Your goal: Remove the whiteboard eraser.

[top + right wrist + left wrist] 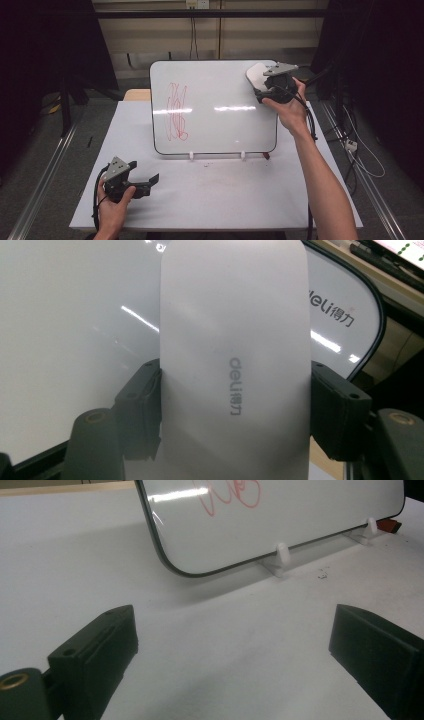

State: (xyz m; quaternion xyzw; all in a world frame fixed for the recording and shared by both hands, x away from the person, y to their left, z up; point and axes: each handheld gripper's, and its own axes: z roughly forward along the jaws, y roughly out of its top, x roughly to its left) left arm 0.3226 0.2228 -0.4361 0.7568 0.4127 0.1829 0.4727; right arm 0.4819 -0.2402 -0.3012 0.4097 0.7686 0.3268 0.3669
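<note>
The whiteboard eraser (232, 365) sits clamped between your right gripper's (272, 85) jaws, against the whiteboard's (215, 107) top right corner, upper right of the high view. Red scribbles (176, 111) mark the board's left side. Your left gripper (145, 181) rests wide apart and holding nothing on the table (225, 200), lower left.

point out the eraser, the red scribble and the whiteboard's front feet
eraser (232, 365), right gripper view, on its pale back beside the printed logo
red scribble (176, 111), high view, middle of the loops on the whiteboard's left half
front feet (281, 555), left gripper view, on the nearer white clip under the board's lower edge
</note>
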